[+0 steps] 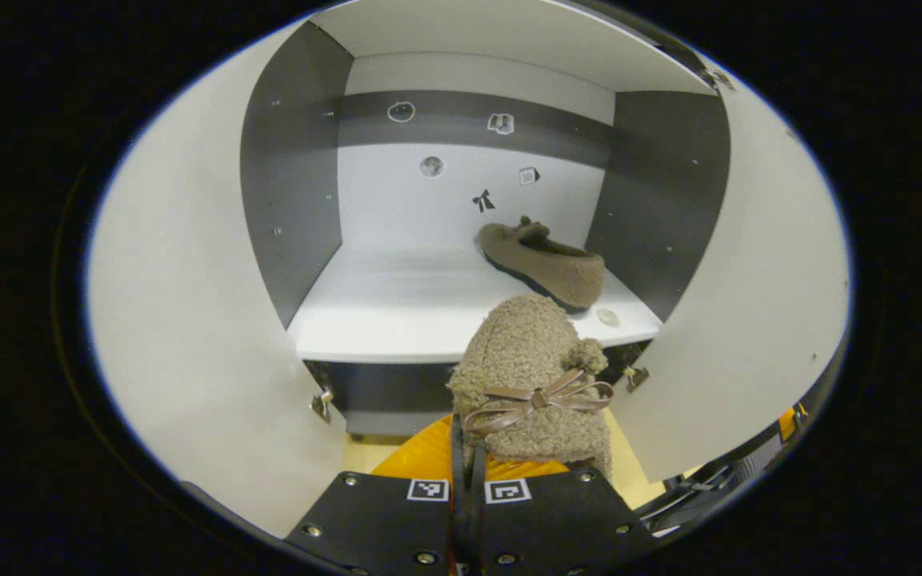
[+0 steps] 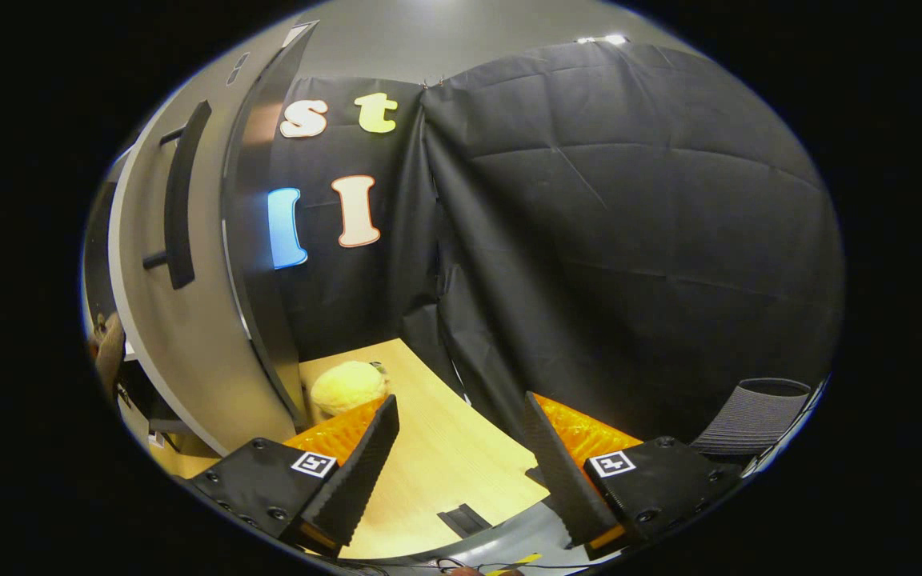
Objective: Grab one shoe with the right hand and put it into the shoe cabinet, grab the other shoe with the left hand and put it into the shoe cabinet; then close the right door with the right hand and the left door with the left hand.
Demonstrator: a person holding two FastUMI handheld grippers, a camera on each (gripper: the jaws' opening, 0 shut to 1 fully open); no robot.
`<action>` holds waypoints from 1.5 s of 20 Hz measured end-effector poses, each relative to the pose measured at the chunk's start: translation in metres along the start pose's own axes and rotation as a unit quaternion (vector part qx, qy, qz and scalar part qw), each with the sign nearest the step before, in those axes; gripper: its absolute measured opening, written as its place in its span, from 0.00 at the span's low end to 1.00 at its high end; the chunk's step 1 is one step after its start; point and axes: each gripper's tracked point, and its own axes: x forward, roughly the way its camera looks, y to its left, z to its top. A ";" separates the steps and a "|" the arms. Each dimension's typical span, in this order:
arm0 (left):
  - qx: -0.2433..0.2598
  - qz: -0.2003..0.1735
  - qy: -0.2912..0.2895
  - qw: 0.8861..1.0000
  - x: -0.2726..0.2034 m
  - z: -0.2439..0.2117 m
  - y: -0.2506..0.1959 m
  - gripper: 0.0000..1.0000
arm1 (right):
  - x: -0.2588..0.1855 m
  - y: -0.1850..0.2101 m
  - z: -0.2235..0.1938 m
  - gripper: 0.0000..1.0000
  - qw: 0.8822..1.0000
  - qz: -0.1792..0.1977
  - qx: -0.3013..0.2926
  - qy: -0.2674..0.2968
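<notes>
1. Left gripper view: the left gripper (image 1: pixel 467 480) is pinching the second shoe (image 1: pixel 531 384) by its heel, fingers nearly together, toe aimed at the shoe cabinet (image 1: pixel 381 316) shelf where the first shoe (image 1: pixel 543 264) is lying, both doors open.
2. Right gripper view: the right gripper (image 2: pixel 461 452) is hanging wide apart and empty beside the right door (image 2: pixel 189 320), handle (image 2: pixel 181 196) close, likely ready for closing.

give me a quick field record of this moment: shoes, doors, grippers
shoe 1: on the cabinet shelf, right side
shoe 2: held in the left gripper, in front of the cabinet, bow on top
left door: open
right door: open, handle seen in the right gripper view
right gripper: open, empty, over the table
stage: second shoe going in, doors not yet closed
</notes>
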 end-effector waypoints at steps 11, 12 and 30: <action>-0.024 0.078 -0.037 0.996 0.115 0.137 0.038 0.01 | 0.034 -0.058 0.017 0.99 1.000 -0.017 -0.018 -0.012; -0.020 0.084 -0.046 0.995 0.124 0.147 0.043 0.01 | 0.038 -0.061 0.019 0.99 1.000 -0.016 -0.019 -0.011; 0.102 0.118 -0.017 0.988 0.184 0.151 0.043 0.64 | 0.085 -0.064 0.016 0.97 0.998 0.028 0.055 0.020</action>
